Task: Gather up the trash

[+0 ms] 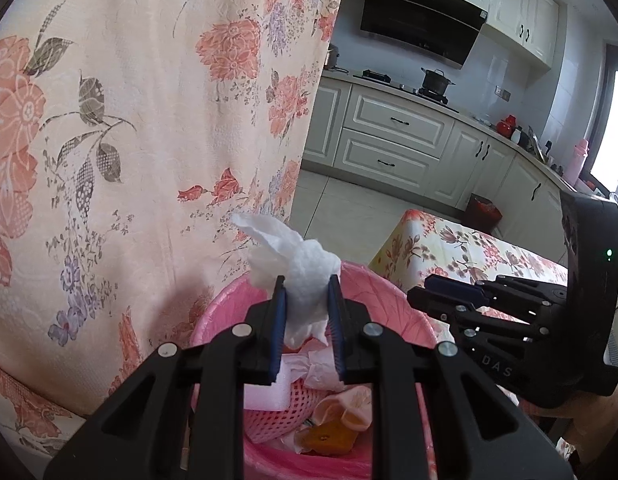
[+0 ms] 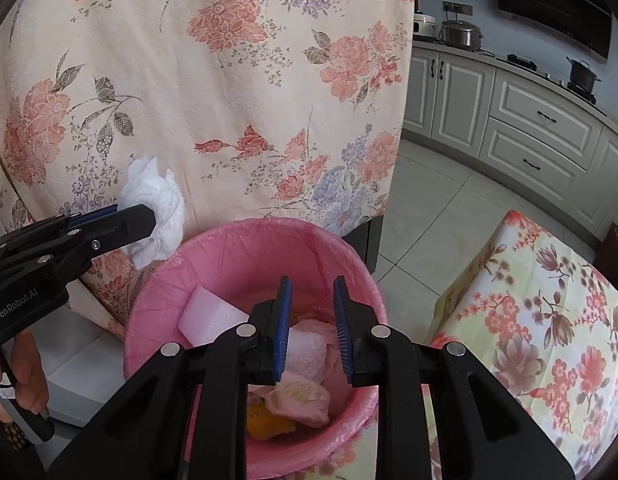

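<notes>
Pads of the left tool [image 1: 307, 300] pinch a crumpled white tissue [image 1: 297, 272] at its middle, just above the near rim of the pink-lined bin [image 2: 229, 248]. The tissue is wrinkled and twisted, its long axis roughly upright, one loose end pointing up toward the floral cloth [image 1: 129, 100], the other hanging toward the bin. The right tool [image 2: 313, 320] stands slightly parted and empty over the bin, above foam, wrappers and peel.
</notes>
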Tool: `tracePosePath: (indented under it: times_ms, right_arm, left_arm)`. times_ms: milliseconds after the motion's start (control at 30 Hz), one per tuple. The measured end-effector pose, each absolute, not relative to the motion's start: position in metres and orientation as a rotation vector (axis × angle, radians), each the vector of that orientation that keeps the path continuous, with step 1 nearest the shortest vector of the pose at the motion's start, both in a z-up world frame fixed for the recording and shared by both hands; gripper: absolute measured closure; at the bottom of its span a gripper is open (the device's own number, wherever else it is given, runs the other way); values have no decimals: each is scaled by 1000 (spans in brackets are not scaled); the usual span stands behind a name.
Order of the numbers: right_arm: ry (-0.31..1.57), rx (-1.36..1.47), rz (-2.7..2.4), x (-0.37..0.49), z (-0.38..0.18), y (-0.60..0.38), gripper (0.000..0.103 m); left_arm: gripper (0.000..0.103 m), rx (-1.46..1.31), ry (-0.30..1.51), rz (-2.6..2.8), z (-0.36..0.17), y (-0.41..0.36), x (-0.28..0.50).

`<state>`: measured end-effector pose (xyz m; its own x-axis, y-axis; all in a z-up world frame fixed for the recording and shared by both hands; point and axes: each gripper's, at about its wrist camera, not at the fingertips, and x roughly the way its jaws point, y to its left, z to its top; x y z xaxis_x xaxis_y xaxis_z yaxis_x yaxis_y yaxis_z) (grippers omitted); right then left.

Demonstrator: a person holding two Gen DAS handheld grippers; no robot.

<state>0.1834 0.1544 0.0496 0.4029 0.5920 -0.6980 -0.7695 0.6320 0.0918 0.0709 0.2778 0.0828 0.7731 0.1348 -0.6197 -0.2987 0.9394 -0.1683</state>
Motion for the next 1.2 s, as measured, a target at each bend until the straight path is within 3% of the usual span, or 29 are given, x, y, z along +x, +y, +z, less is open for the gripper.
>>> tracePosePath:
  times_ms: [167,367,1067,1200]
  right_arm:
    - [743,-247,851,185,54,139,54]
    - [725,-237,836,184,58,129,47]
    - [740,-225,819,186,52,109,40]
    - [733,-222,803,184,50,104,37]
  left_arm:
    - [82,-262,670,213,77,270,77]
    - [82,-274,690,202,70,268,87]
    - [71,-310,697,226,63,277,101]
    - [62,-313,682,238,67,276,86]
